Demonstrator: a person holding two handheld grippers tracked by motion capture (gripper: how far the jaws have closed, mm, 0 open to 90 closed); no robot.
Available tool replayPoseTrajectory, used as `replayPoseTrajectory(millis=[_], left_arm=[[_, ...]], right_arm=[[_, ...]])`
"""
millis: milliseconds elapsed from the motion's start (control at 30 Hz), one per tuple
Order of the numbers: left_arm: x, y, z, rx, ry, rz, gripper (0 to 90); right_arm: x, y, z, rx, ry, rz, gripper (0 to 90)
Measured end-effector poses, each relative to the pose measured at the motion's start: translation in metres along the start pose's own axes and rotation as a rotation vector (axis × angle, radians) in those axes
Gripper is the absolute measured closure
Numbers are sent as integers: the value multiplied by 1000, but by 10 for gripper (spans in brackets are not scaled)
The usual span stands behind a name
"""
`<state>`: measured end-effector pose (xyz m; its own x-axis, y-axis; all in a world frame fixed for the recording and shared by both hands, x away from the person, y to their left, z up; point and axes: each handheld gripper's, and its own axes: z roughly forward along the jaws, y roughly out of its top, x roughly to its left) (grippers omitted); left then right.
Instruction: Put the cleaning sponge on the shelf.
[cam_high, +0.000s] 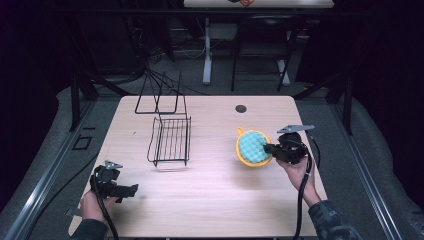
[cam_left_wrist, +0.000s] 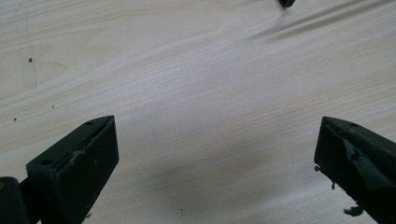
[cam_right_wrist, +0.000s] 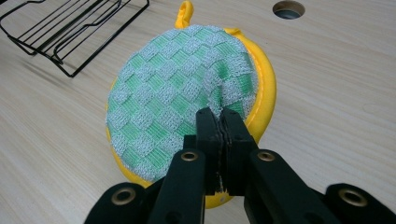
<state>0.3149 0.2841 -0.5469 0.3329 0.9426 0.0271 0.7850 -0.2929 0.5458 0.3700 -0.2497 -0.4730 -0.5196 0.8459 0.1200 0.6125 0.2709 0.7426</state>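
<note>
Pot holder: round, green-and-white checked terry cloth with a yellow border and yellow hanging loop (cam_right_wrist: 182, 102), right of centre on the table, lifted at an angle with its far edge apparently low over the wood.
Table: pale wood-grain top (cam_high: 215, 200) with a small round cable hole (cam_high: 241, 108) near the far edge.
Rack: black wire dish rack (cam_high: 170, 140), left of centre, well apart from the pot holder; taller wire frame just behind it.
Right gripper: (cam_right_wrist: 219, 116) clamped on the pot holder's near edge, fabric puckered between the closed jaws.
Left gripper: (cam_left_wrist: 215, 154) jaws spread wide, nothing between them (bare wood below), parked near the table's front left corner.
Step in hand: likely carrying the pinched pot holder, just picked up.
Next move: probably across toward the rack; calls for a firm pinch, since the cloth hangs by one edge and could droop or drag.
</note>
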Motion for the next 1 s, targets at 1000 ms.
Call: replayPoseTrajectory(millis=[1000], left_arm=[[-2, 1, 2, 3, -10, 18, 0]], right_arm=[[33, 30, 24, -17, 73, -47, 877]])
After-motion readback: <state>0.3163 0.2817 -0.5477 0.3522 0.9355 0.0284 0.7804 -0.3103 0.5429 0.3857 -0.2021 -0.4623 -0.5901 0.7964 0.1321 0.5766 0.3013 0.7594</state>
